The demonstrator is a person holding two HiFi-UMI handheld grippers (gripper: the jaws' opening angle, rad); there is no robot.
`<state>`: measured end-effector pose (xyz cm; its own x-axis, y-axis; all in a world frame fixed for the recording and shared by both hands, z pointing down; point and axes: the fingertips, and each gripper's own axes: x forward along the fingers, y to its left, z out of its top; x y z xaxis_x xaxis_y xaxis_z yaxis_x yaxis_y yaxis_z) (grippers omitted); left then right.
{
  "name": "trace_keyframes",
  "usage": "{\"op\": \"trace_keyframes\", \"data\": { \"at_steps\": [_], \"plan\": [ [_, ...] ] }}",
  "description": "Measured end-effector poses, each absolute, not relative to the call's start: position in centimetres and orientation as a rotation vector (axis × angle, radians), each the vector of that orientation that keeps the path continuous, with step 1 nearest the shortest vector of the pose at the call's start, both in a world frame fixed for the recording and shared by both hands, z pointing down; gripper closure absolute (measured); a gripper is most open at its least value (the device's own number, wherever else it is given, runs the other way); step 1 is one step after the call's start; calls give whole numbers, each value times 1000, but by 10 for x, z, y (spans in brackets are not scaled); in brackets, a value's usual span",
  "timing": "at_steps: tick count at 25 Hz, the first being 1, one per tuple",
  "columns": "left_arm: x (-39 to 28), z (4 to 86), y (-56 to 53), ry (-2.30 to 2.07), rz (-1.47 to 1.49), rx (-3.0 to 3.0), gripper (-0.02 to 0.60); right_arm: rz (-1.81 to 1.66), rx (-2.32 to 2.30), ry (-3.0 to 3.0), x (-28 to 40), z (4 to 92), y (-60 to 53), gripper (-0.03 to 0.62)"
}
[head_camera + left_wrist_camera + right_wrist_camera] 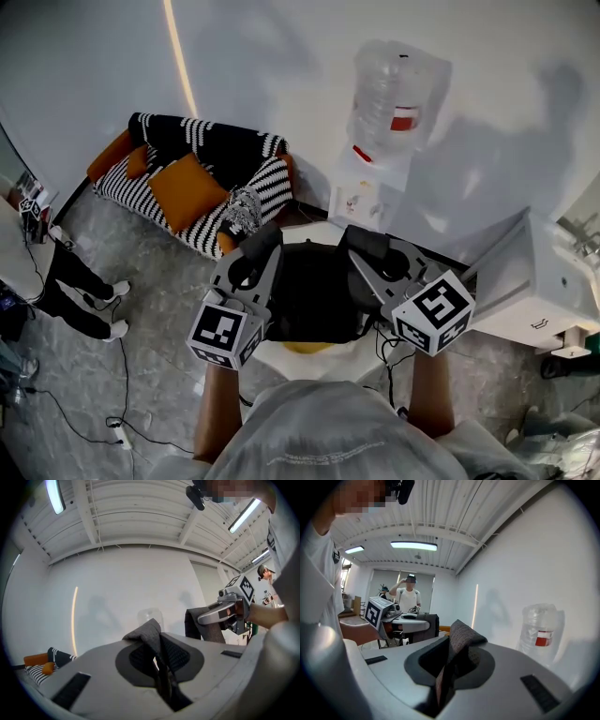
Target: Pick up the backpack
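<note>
The person [319, 433] holds both grippers forward, side by side and about level. The left gripper [265, 242] is clenched on a grey strap [149, 637] of the black backpack [314, 292]. The right gripper [364, 240] grips a second strap [461, 638]. The backpack hangs between them.

A black-and-white striped sofa [246, 150] with orange cushions [187, 190] stands against the far white wall, left of a water dispenser [367, 192] topped by a clear bottle [392, 94]. At far left, a bystander's legs [80, 291] stand near cables [112, 427] trailing across the grey floor.
</note>
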<state>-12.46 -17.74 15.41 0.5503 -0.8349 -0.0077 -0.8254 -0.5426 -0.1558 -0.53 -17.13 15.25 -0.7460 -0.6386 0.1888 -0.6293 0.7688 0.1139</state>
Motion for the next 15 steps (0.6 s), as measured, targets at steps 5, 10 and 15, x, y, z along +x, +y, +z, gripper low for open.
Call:
{"op": "trace_keyframes", "data": {
  "at_steps": [5, 10, 15],
  "plan": [
    [-127, 155, -179, 1417, -102, -2652, 537, -54, 999, -2749, -6, 154, -173, 560],
    [-127, 156, -178, 1414, -103, -2661, 537, -49, 997, -2748, -6, 155, -173, 560],
    [-127, 155, -177, 1409, -108, -2665, 537, -45, 989, -2751, -6, 154, -173, 560]
  ]
}}
